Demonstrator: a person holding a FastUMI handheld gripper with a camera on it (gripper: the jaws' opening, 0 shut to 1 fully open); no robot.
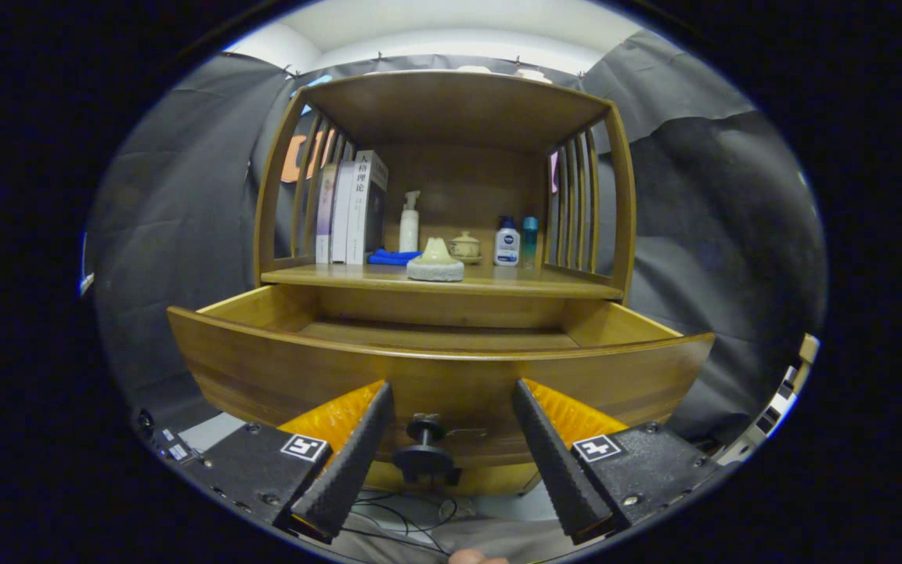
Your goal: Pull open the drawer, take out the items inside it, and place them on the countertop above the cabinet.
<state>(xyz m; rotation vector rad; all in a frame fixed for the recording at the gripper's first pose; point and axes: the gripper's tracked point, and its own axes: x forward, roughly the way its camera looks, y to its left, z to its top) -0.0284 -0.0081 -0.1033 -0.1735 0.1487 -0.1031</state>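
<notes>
The wooden drawer (435, 376) of the cabinet stands pulled out toward me; what I see of its floor is bare, and its front panel hides the near part. Its dark round knob (425, 448) sits low on the front panel, between my two fingers and touching neither. My gripper (451, 392) is open, the fingers spread wide to either side of the knob and holding nothing. Above the drawer lies the countertop (498, 282), with a pale stone-like dish piece (435, 262) at its front middle and a blue cloth (392, 257) behind that.
On the countertop under the shelf roof stand upright books (349, 207), a white pump bottle (409, 223), a small lidded pot (465, 245), a white bottle (506, 242) and a teal bottle (529, 235). Slatted wooden sides close both ends. Cables (404, 509) lie below.
</notes>
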